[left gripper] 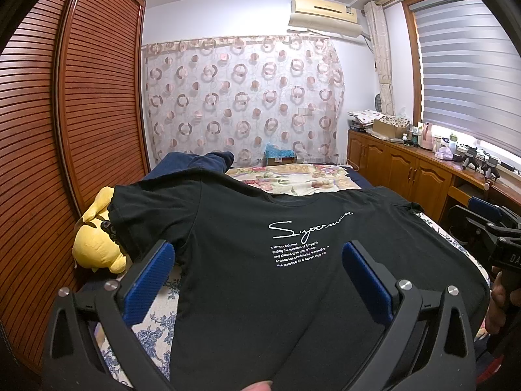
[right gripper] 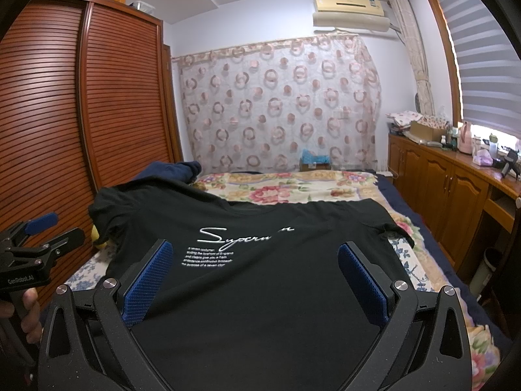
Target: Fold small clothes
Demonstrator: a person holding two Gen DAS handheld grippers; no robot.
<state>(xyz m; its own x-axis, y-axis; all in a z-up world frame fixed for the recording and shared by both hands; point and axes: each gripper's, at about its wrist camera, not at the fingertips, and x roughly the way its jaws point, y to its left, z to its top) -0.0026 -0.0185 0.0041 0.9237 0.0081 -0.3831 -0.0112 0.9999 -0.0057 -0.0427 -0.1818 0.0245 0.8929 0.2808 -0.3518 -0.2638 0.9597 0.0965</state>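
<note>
A black T-shirt (left gripper: 260, 260) with white script print lies spread face up on the bed, collar away from me; it also shows in the right wrist view (right gripper: 260, 277). My left gripper (left gripper: 259, 254) is open, its blue pads (left gripper: 153, 277) wide apart over the shirt's lower left part. My right gripper (right gripper: 255, 254) is open too, with blue pads (right gripper: 361, 277) wide apart over the shirt's lower right part. Neither holds cloth. The right gripper shows at the right edge of the left view (left gripper: 491, 228); the left gripper shows at the left edge of the right view (right gripper: 35, 241).
A yellow plush toy (left gripper: 94, 244) lies by the shirt's left sleeve, against the slatted wooden wardrobe (left gripper: 65, 130). A floral blanket (right gripper: 293, 189) and dark blue clothing (left gripper: 195, 163) lie further up the bed. A wooden cabinet (right gripper: 456, 176) with clutter runs along the right wall.
</note>
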